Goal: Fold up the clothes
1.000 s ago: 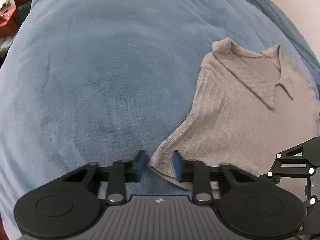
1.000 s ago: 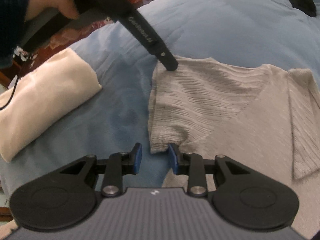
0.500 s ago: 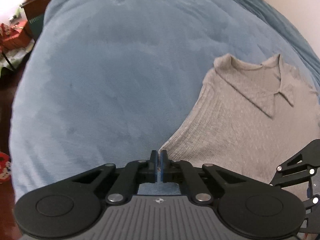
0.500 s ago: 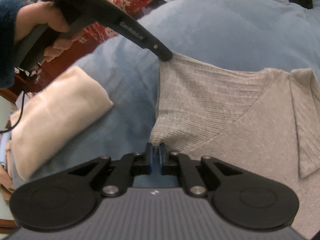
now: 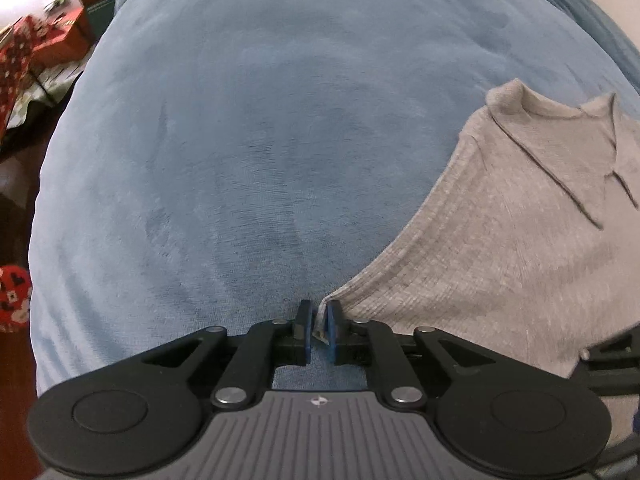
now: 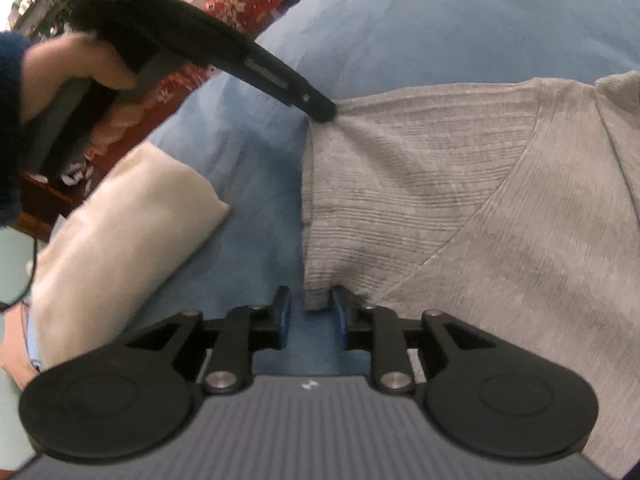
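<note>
A grey ribbed collared shirt (image 5: 512, 232) lies on a blue blanket (image 5: 260, 140), its sleeve folded over the body. My left gripper (image 5: 318, 326) is nearly shut on a corner of the sleeve edge; it also shows in the right wrist view (image 6: 320, 110), its tip pinching the cloth. My right gripper (image 6: 310, 312) has its jaws partly apart around the other corner of the grey shirt (image 6: 460, 208), whose hem sits loose between the pads.
A folded cream garment (image 6: 120, 232) lies on the blanket left of the shirt. Red patterned items (image 5: 24, 52) stand beyond the bed's left edge. The right gripper's linkage (image 5: 612, 360) shows at the lower right of the left wrist view.
Both grippers closed on the sleeve corners and moved it sideways. Now the right jaws have parted again, and the left jaws have eased slightly.
</note>
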Tool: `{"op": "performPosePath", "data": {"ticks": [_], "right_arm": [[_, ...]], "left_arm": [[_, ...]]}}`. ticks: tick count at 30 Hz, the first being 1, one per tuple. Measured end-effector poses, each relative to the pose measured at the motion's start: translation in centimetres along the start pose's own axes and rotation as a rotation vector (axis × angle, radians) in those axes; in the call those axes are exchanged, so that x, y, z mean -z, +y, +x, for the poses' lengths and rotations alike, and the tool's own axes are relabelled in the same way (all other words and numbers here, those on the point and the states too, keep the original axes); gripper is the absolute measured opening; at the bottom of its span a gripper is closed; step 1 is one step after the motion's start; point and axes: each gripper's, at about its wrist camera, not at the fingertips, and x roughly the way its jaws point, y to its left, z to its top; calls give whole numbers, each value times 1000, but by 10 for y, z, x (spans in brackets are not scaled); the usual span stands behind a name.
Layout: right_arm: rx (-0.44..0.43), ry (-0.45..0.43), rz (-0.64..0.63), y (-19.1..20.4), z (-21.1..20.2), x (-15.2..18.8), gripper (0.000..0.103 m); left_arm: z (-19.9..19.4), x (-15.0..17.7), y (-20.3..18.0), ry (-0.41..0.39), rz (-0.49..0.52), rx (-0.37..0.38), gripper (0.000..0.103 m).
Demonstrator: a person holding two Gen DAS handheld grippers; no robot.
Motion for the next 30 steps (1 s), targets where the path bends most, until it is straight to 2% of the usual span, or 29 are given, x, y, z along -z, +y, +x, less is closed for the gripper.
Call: {"op": "performPosePath", "data": {"ticks": [2, 3, 4, 8, 10, 12, 16, 21, 25, 28, 30], "right_arm": [[-29, -22, 39, -3, -15, 5, 27], [-45, -35, 65, -5, -25, 8, 27], [-54, -48, 84, -7, -34, 12, 27], [-65, -101, 132, -11, -71, 20, 30], [-61, -120, 140, -15, -87, 20, 37], [-65, -135, 154, -19, -103, 23, 40], [-71, -161, 129, -29, -136, 46, 40], [26, -181, 194, -73, -197, 95, 39], [206, -176, 272, -131, -244, 133, 39], [341, -154, 322, -179, -274, 158, 39], [429, -145, 342, -214, -289, 172, 39]], "left_arm": [[-5, 0, 1, -4, -37, -11, 27], [-10, 1, 0, -5, -49, -26, 38], [-15, 2, -2, -6, -59, -44, 42], [-40, 6, -11, 4, -79, -91, 42], [-54, 8, -18, -4, -91, -101, 42], [-67, 9, -25, -21, -110, -90, 42], [-75, 9, -55, -49, -131, -56, 42], [-70, 14, -95, -53, -120, -32, 41], [-65, 21, -149, -61, -85, -9, 41], [-52, 27, -200, -28, -65, 22, 41], [-43, 33, -229, -10, -82, 74, 41]]}}
